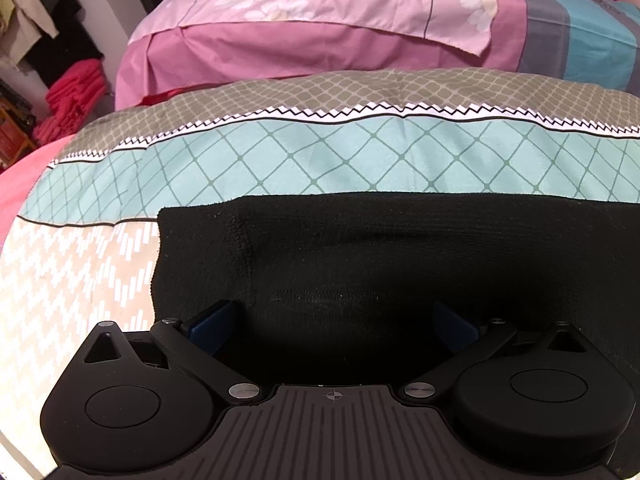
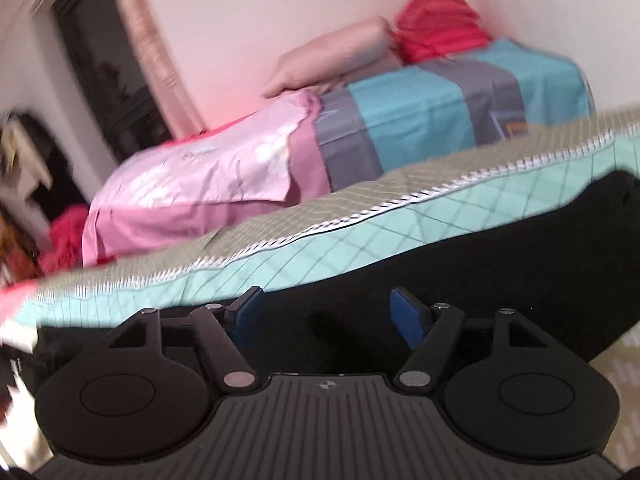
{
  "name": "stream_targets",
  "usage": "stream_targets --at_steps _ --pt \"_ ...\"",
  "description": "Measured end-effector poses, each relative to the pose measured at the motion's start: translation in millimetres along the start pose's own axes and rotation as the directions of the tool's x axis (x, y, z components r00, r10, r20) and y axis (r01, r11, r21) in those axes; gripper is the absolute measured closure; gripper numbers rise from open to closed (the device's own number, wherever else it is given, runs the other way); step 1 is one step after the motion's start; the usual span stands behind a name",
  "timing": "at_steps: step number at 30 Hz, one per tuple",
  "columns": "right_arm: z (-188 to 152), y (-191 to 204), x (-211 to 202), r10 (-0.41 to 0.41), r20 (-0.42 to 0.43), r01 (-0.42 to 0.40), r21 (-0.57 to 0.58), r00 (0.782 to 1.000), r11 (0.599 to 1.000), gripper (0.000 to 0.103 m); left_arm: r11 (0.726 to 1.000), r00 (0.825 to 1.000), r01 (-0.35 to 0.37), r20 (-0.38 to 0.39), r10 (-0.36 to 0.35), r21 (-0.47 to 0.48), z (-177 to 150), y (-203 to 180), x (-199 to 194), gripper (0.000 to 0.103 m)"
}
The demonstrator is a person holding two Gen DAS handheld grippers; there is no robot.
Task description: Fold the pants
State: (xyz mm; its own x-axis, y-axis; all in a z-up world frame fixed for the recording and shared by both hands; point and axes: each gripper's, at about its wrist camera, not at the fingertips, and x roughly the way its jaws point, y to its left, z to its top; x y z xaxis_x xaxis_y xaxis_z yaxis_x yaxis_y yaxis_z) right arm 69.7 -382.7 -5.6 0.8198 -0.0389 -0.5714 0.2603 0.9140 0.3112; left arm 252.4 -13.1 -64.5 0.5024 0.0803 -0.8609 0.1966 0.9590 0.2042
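The black knit pants (image 1: pixel 400 256) lie flat on a patterned bedspread (image 1: pixel 280 156), their left edge and far edge in the left wrist view. My left gripper (image 1: pixel 336 320) is open, low over the near part of the pants, its blue pads (image 1: pixel 212 324) wide apart. In the blurred, tilted right wrist view the pants (image 2: pixel 500 248) fill the lower right. My right gripper (image 2: pixel 328 316) is open just above them, with nothing between its blue pads (image 2: pixel 408 316).
A second bed with a pink floral sheet (image 1: pixel 320 4) and blue-grey cover (image 1: pixel 580 36) stands behind. Red folded cloth stacks sit at the left (image 1: pixel 76 88) and on the far bed (image 2: pixel 436 24). Dark clothes hang at the far left (image 1: pixel 56 28).
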Motion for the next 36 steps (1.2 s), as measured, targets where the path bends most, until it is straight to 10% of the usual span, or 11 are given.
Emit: stream_targets --at_steps 15,19,24,29,36 --pt "-5 30 11 -0.218 -0.104 0.188 -0.243 0.97 0.952 0.032 0.999 1.0 0.005 0.003 -0.005 -0.039 -5 5 -4 0.0" --pt "-4 26 36 -0.214 -0.107 0.177 -0.284 0.971 0.942 0.017 0.999 1.0 -0.007 0.013 0.007 -0.038 -8 3 -5 0.0" --pt "13 7 0 -0.204 -0.02 0.199 -0.152 0.979 0.968 0.025 0.999 1.0 0.003 0.008 -0.003 -0.037 -6 4 -4 0.0" --pt "14 -46 7 -0.387 -0.065 0.382 -0.08 0.92 0.921 0.02 0.999 1.0 0.004 0.02 -0.003 -0.034 -8 5 -4 0.0" --pt "42 -109 -17 -0.181 0.043 0.166 0.237 0.983 0.957 0.016 0.999 1.0 0.002 0.022 -0.001 -0.035 -9 5 -5 0.0"
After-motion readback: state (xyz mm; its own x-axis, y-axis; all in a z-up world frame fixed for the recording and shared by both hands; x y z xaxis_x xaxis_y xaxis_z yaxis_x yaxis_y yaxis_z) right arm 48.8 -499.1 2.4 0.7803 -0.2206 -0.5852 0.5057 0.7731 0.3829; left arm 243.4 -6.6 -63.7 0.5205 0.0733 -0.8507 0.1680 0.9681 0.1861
